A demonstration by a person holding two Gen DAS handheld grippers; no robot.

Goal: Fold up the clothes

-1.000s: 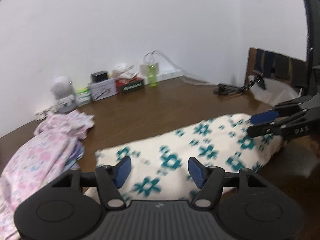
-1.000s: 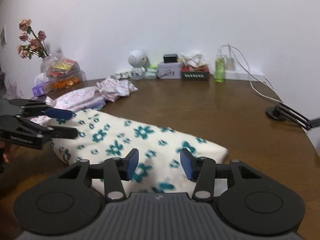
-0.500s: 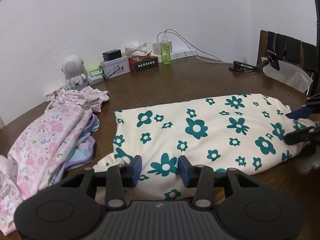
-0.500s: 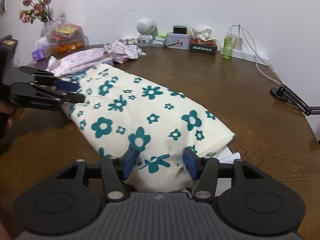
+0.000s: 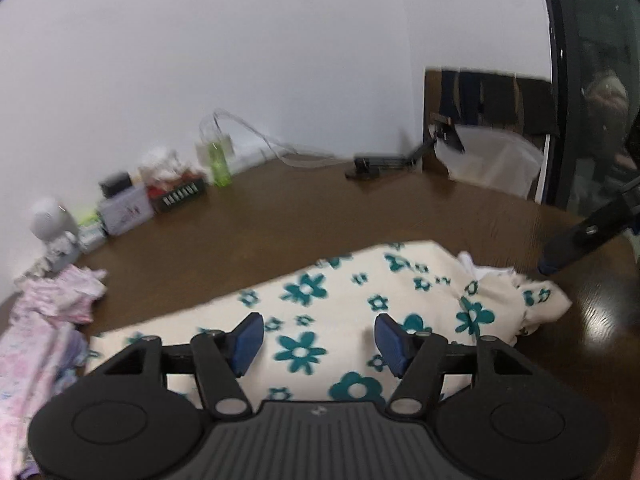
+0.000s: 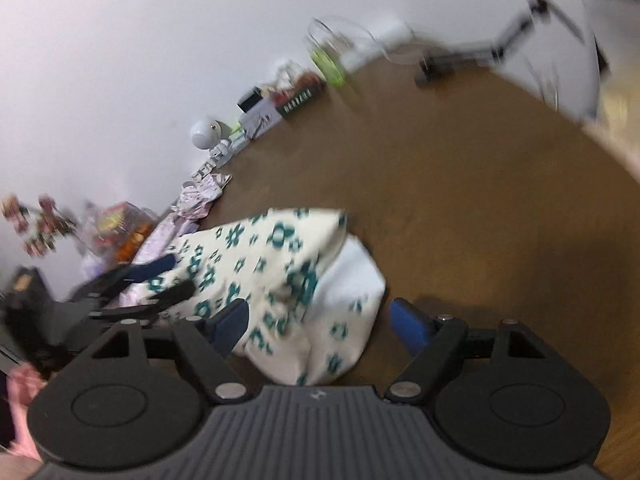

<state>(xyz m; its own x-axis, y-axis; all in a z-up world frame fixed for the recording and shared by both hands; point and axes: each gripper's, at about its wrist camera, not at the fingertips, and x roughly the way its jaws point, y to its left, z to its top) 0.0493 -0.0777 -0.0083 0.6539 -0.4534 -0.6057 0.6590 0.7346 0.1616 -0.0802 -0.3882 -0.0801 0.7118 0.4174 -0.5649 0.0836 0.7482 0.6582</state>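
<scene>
Garment (image 5: 360,300) flat mid-bench (image 5: 320,216), clothes pile (image 5: 36,340) to its left. Boxes (image 5: 124,210), bottle (image 5: 218,162) along back wall. Left gripper (image 5: 316,344) above garment's near edge, right gripper (image 6: 320,326) at its right end.

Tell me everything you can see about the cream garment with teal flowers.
The cream garment with teal flower print looks like soft cloth, lying folded lengthwise on the brown wooden table. Plain white inner fabric shows at its rumpled right end. Both grippers hover open above it; neither visibly grips it.
</scene>
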